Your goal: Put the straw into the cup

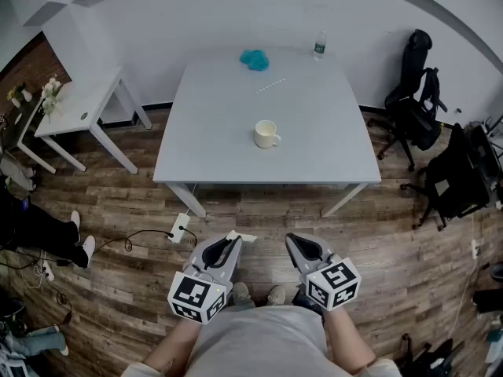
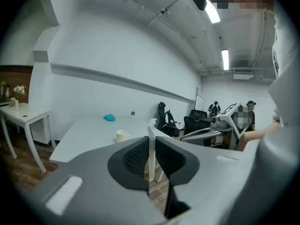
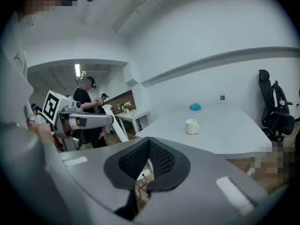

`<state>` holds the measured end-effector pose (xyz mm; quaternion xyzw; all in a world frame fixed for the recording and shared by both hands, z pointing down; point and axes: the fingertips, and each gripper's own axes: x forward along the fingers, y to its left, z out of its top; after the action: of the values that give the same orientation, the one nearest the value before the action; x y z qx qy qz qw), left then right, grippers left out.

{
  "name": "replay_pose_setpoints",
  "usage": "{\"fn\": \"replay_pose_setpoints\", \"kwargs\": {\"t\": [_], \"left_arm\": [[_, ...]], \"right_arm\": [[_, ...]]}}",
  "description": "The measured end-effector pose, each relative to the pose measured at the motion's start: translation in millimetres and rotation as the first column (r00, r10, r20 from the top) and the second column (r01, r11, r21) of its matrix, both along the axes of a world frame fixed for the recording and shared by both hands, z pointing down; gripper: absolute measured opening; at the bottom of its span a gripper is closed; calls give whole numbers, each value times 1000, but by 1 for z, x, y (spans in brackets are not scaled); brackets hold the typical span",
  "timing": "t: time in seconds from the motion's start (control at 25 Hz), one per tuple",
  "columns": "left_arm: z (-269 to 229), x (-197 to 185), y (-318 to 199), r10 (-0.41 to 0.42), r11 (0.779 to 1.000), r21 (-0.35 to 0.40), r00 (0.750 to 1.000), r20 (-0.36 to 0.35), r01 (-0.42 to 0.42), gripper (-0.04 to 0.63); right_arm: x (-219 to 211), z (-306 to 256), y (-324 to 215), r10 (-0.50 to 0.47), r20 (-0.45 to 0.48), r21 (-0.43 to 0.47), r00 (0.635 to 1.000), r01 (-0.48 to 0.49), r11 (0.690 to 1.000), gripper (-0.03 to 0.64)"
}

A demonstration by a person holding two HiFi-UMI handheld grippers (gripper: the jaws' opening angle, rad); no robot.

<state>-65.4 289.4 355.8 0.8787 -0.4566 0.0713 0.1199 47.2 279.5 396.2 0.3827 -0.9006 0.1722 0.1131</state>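
**Straw on the table, both grippers short of it**

We see a wide pale table (image 1: 314, 132) on a wooden floor (image 1: 259, 206). A smaller white side table (image 1: 86, 100) stands off its left corner and dark office chairs (image 1: 413, 93) stand to its right.

Nearer to us, over the floor and short of the table's near edge, we hold both grippers side by side, tilted a little downward. The left gripper (image 1: 233, 243) has its jaws drawn in on a thin white strip (image 2: 151, 149). The strip stands upright between the pads and pokes out past the tips; we cannot tell what it is. The right gripper (image 1: 292, 240) has its jaws brought together at the tips with nothing between them.

On the table, a cream cup (image 1: 266, 134) stands upright near the middle, handle to the right. A crumpled blue lump (image 1: 255, 59) lies near the far edge, with a small bottle (image 1: 319, 45) at the far right edge. The straw (image 1: 269, 85) lies flat and slanted between the blue lump and the cup, apart from both and well away from either gripper.
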Motion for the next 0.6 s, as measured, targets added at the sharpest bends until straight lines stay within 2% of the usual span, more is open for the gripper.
{"fn": "replay_pose_setpoints", "kwargs": {"t": [0.4, 0.6], "left_arm": [[3, -10, -2, 10, 1000, -9, 1000, -8, -10, 61], [3, -23, -7, 7, 1000, -6, 1000, -17, -7, 61]], "right_arm": [[-13, 2, -2, -3, -3, -3, 1000, 3, 1000, 5], [-24, 0, -7, 11, 35, -19, 999, -11, 1000, 6]]}}
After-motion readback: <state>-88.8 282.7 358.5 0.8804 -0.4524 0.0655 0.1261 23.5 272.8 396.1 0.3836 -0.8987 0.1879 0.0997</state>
